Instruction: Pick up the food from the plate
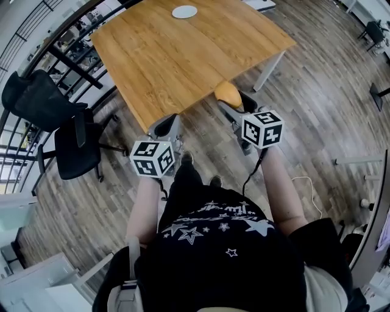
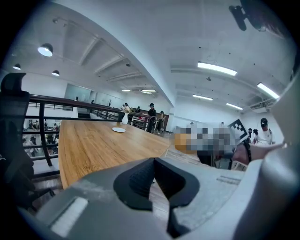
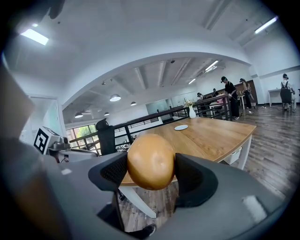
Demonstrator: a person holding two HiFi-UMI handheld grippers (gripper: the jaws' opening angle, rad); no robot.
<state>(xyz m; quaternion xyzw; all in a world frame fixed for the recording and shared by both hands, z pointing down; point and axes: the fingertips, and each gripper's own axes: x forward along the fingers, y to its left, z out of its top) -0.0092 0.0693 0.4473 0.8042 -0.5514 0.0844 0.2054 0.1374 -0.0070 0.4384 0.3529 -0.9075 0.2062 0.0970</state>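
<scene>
My right gripper [image 1: 236,103] is shut on a round orange-brown piece of food [image 1: 227,93], held in the air just off the near corner of the wooden table [image 1: 183,55]. In the right gripper view the food [image 3: 150,157] fills the gap of the right gripper [image 3: 151,174], with both black pads pressed on it. A small white plate [image 1: 184,11] lies at the table's far edge, also seen as the plate [image 3: 181,127] and the plate [image 2: 118,130]; nothing shows on it. My left gripper [image 1: 164,126] hovers by the table's front edge. In its own view the left gripper [image 2: 153,164] is shut and holds nothing.
A black office chair [image 1: 55,122] stands left of the table beside a black railing [image 1: 36,36]. A white vase [image 3: 192,112] stands past the plate. Several people stand far off [image 2: 151,115]. The table's white leg [image 1: 268,70] rises from the wood floor [image 1: 317,91] at the right.
</scene>
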